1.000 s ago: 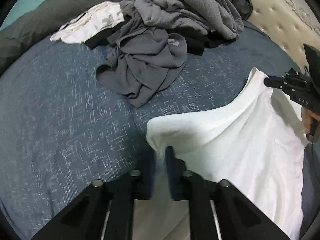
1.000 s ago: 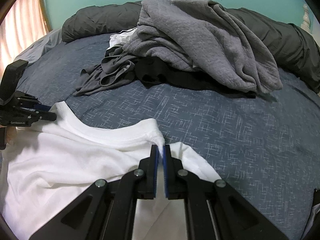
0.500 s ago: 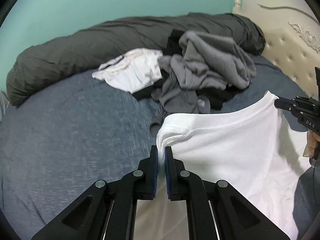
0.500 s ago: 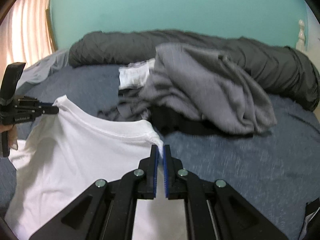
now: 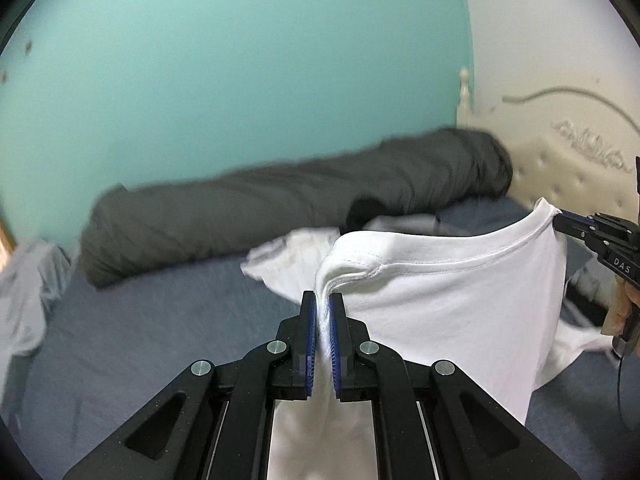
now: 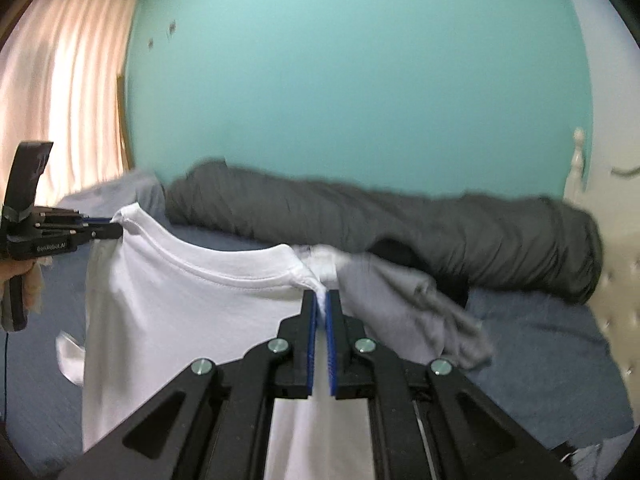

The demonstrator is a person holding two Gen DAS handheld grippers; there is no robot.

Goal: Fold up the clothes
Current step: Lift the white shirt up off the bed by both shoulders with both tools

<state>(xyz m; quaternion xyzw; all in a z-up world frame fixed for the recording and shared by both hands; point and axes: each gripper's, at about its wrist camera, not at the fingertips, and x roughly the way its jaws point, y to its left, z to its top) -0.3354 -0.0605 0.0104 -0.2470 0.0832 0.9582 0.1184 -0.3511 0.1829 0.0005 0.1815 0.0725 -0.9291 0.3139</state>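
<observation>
White cotton T-shirt (image 5: 448, 312) hung taut in the air by its shoulder edges over the blue-grey bedspread (image 5: 132, 332), left gripper (image 5: 322, 316) pinched on one shoulder, right gripper (image 6: 321, 312) pinched on the other, bare bedspread at left, rolled dark-grey duvet (image 5: 280, 200) along the far edge.

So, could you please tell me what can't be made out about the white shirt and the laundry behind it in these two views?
- White shirt hem: left wrist view, cut off by the bottom edge and covered by the left tongs.
- Shirt front or back: right wrist view, not discernible.
- Clothes pile: blurred, partly behind the shirt and the right tongs; garment types unclear.
</observation>
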